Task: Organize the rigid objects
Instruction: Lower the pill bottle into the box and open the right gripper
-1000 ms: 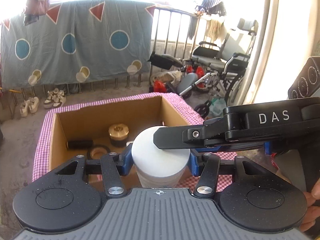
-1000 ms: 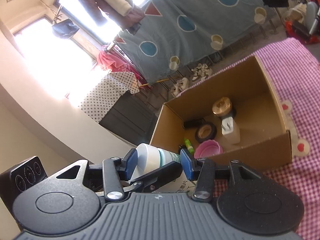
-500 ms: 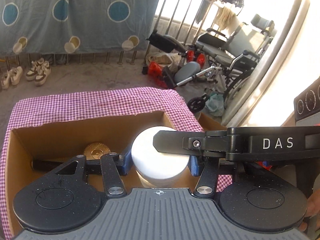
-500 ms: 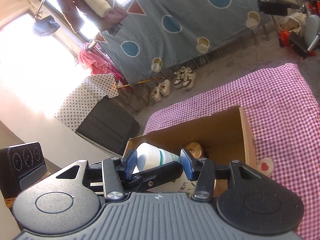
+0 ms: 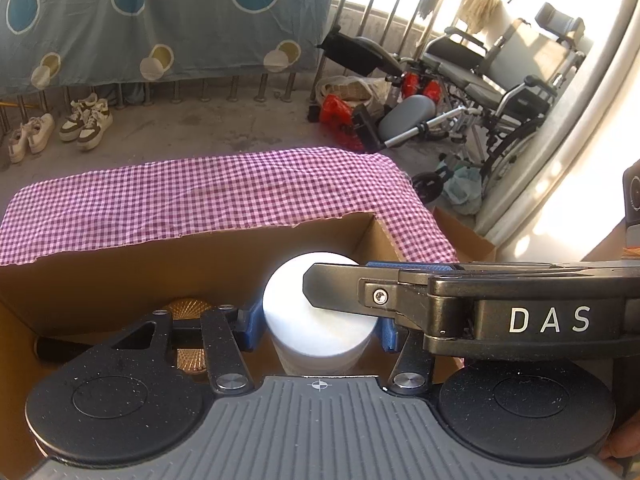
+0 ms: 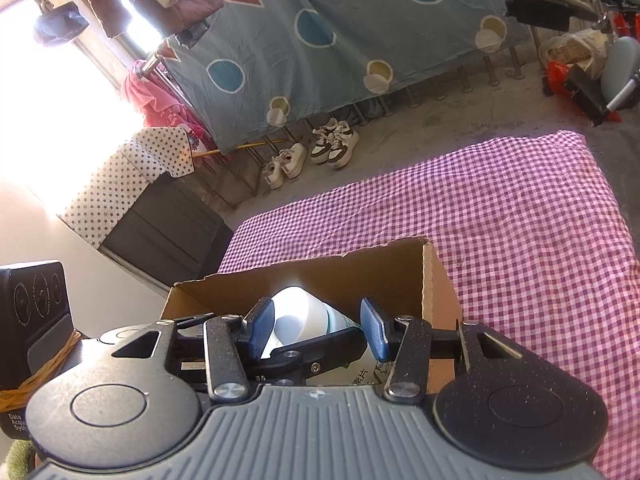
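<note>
Both pairs of tongs clamp the same white jar point(image 5: 320, 320), one from each side: the left tongs point(image 5: 318, 326) press their blue pads against its flanks, and the right tongs point(image 6: 316, 326) grip it crosswise, one long black finger point(image 5: 360, 292) lying over the jar's white lid in the left view. The jar hangs over the open cardboard box point(image 5: 120, 264), near the box's far right corner, with its lid about level with the torn top edge of the far wall. There is little slack on that side, as the right wall stands just beside the jar. To the left the box floor is taken by a gold ribbed lid point(image 5: 188, 308) and a dark cylinder point(image 5: 60, 348) lying along the far wall. The box sits on a surface covered with a purple checked cloth point(image 6: 520, 240), which runs wide and bare beyond the far rim and off to the right, up to its rounded far edge. Past that edge the concrete floor lies open, with sneakers point(image 6: 334, 144) by the railing and a wheelchair point(image 5: 500, 80) parked well apart.
</note>
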`<state>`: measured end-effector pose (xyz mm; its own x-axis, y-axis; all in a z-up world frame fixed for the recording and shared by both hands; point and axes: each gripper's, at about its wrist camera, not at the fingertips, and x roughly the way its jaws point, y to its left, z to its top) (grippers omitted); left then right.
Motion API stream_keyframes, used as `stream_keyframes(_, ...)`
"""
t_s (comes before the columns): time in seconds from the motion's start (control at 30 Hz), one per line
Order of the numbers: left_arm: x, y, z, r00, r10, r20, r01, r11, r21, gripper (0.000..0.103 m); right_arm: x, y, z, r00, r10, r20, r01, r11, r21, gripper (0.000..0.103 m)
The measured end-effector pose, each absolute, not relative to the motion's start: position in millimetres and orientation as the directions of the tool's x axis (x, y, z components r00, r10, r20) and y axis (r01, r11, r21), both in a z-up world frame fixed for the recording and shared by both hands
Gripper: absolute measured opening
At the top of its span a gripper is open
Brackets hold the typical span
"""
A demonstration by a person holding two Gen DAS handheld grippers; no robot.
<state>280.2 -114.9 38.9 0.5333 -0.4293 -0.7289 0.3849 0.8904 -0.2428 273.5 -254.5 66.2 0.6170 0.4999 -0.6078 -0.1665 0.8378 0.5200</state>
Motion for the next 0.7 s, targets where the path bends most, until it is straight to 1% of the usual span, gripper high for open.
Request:
stream_keyframes(0.3, 284.4, -121.5, 26.2, 0.532, -0.396, -0.748, 0.376, 0.902, -0.21, 0.053, 276.1, -255.6, 58.1, 0.612, 0.496, -0.616, -0.168, 0.842, 0.512, 0.051)
stream_keyframes(0.47, 287.4, -120.4, 23.0, 0.523, -0.396, -0.755, 0.371, 0.903, -0.216, 0.053, 275.1, -258.1, 58.4, 0.617, 0.497, -0.611, -0.166, 0.84, 0.516, 0.051)
stream_keyframes(0.53, 286.6, -120.3, 24.1, 0.524, -0.403, -0.75, 0.377, 0.9, -0.22, 0.056, 273.9, -260.1, 59.6, 0.622, 0.497, -0.605, -0.163, 0.838, 0.52, 0.051)
stream_keyframes(0.6, 285.2, -122.2, 25.2, 0.522, -0.401, -0.753, 0.377, 0.9, -0.218, 0.062, 271.0, -261.7, 61.3, 0.628, 0.497, -0.598, -0.159, 0.835, 0.527, 0.051)
stream_keyframes(0.7, 283.2, -121.9, 27.6, 0.527, -0.394, -0.753, 0.374, 0.903, -0.211, 0.068, 264.7, -267.1, 66.2, 0.645, 0.503, -0.576, -0.157, 0.824, 0.544, 0.051)
